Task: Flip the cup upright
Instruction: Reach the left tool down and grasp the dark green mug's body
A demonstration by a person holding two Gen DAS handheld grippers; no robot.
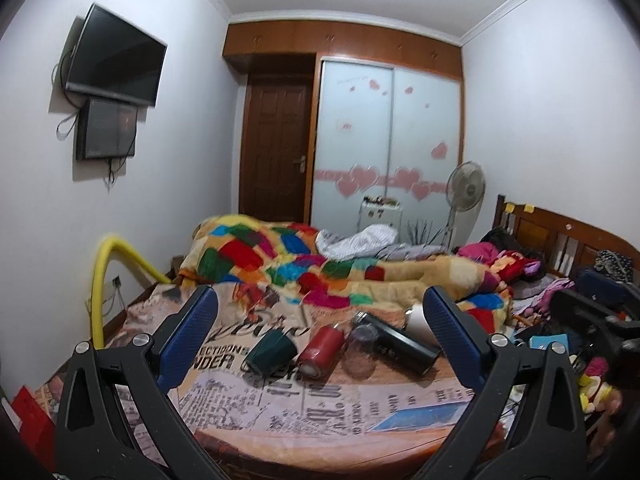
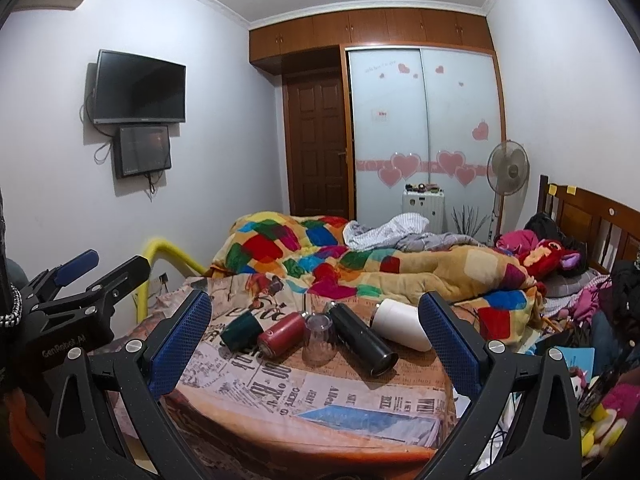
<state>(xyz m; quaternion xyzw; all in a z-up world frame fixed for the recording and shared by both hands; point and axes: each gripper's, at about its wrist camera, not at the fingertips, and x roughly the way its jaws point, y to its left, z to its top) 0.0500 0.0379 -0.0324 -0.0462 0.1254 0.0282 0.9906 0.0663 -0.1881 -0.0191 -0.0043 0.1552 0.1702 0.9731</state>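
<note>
Bedroom, newsprint-covered bench; both jaws gaping wide, holding nothing; risking nudging the lying green cup into the red bottle alongside.

You have five cups in a row on the newsprint-patterned surface, none of them upright. At the left, the dark green cup lies tipped on its side. Next to it the red cup lies on its side, an end facing you. The clear cup stands upside down between the red one and the long black cup, which lies on its side. The white cup lies on its side at the right.
</note>
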